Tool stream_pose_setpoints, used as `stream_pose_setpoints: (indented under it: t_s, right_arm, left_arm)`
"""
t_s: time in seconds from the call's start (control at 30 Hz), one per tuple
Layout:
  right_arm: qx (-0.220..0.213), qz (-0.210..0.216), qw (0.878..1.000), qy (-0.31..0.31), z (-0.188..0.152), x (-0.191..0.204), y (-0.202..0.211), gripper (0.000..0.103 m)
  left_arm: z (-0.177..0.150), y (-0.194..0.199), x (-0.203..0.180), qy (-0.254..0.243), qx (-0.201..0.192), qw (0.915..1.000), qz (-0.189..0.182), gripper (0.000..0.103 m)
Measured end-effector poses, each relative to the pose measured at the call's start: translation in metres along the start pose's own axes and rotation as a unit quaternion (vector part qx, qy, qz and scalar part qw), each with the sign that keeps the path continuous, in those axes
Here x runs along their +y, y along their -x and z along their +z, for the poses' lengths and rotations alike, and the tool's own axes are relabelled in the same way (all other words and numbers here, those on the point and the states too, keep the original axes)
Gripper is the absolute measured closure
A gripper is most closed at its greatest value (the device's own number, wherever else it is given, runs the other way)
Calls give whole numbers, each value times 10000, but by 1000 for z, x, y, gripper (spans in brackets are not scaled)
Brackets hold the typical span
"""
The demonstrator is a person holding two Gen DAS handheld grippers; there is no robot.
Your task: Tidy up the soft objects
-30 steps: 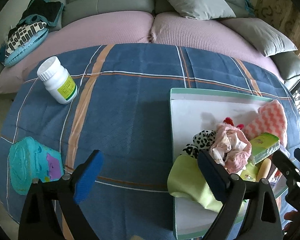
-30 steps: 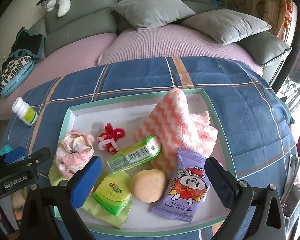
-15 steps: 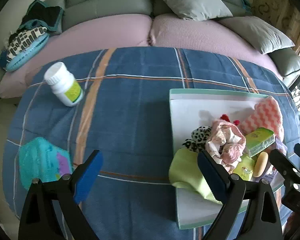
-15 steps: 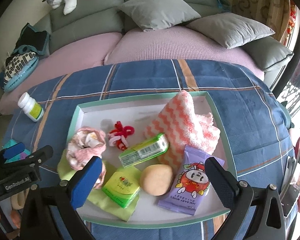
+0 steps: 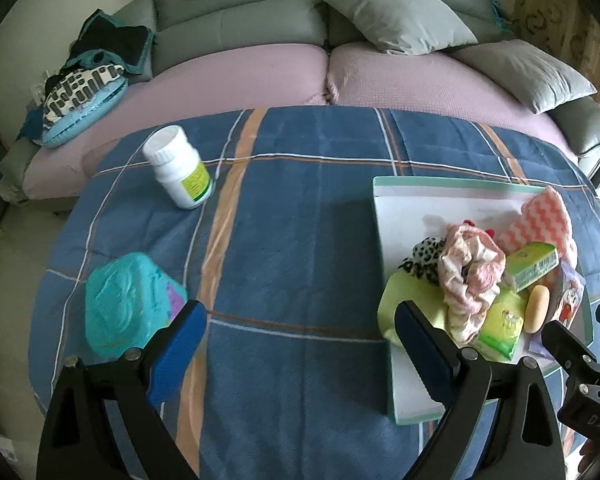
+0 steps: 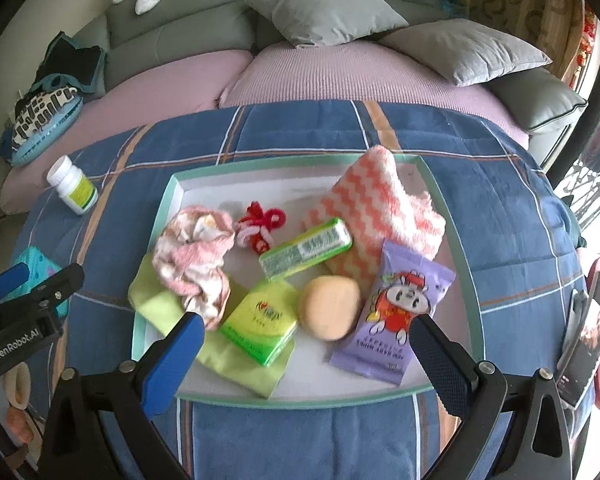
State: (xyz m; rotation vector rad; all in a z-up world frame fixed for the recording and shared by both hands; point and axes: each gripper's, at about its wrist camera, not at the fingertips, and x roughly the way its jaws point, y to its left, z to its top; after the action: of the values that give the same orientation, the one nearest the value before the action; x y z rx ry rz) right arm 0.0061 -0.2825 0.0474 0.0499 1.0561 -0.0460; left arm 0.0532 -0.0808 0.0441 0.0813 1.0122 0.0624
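Note:
A white tray with a green rim [image 6: 172, 188] [image 5: 380, 240] on the blue plaid cloth holds soft things: a pink crumpled cloth [image 6: 192, 256] [image 5: 468, 268], a pink zigzag towel [image 6: 380, 208], a lime cloth [image 6: 156, 304], a red scrunchie [image 6: 260, 224], green tissue packs [image 6: 306, 250], a peach sponge [image 6: 332, 306] and a purple wipes pack [image 6: 400, 308]. A teal wipes pack [image 5: 124, 304] lies on the cloth left of the tray. My left gripper [image 5: 300, 348] is open and empty above the cloth. My right gripper [image 6: 304, 352] is open and empty over the tray's near edge.
A white pill bottle [image 5: 178, 172] stands at the far left of the cloth. Behind is a sofa with grey cushions [image 5: 396, 12] and a pile of clothes [image 5: 84, 80]. A phone [image 6: 592, 332] sits at the right edge.
Both grippers have drawn back and up from the table, so more of the cloth and sofa shows. Both stay open. Nothing on the tray has moved.

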Motion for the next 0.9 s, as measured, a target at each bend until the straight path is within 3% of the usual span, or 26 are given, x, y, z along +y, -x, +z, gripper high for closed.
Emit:
stream_pose_setpoints:
  t_s: [0.6,0.9]
  right_arm:
    - [66,25,9998,189,-31,23,29,0]
    - [131,65,9997,189,-44,31,33,0]
  left_arm:
    - [-37,40,29,-59,-165,9988,464,8]
    - [-58,39,36,-154,-68,9989,427,8]
